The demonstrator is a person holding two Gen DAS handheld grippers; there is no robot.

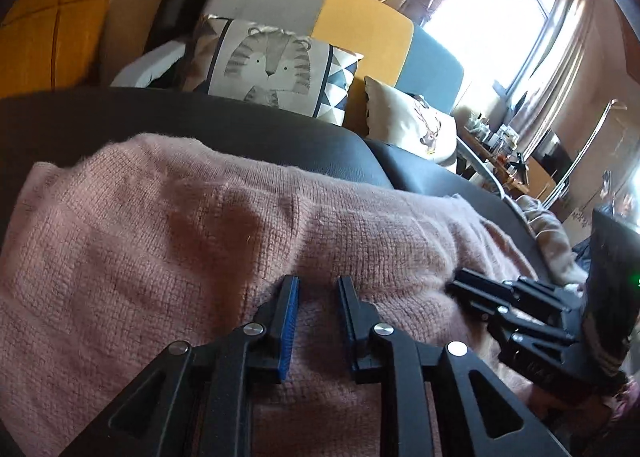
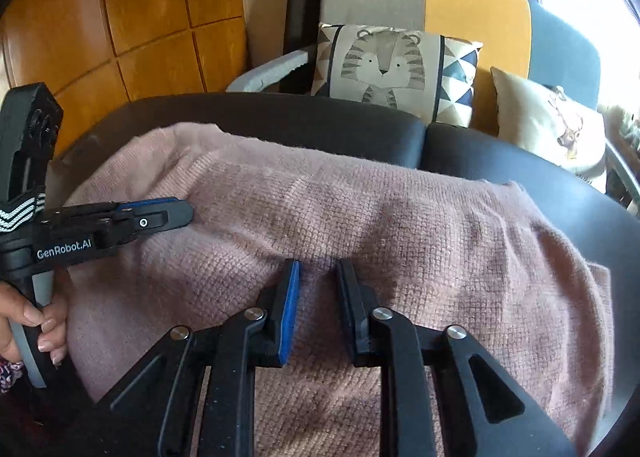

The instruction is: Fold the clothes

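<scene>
Pink knit sweater (image 2: 360,217) flat within dark seat (image 2: 280,113) edges, both tongs (image 1: 318,285) (image 2: 318,269) slightly parted, empty.

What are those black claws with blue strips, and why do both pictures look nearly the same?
They are two hand-held grippers, not a robot; a person squeezes one in each hand. Each carries a wide-angle camera looking along its own fingers. One picture comes from the left gripper, the other from the right gripper, so each also catches the other at its edge. Below lies a pink knitted sweater spread on a dark cushioned seat, with a tiger cushion behind. Both sets of jaws stand slightly apart over the knit; nothing is pinched.
</scene>
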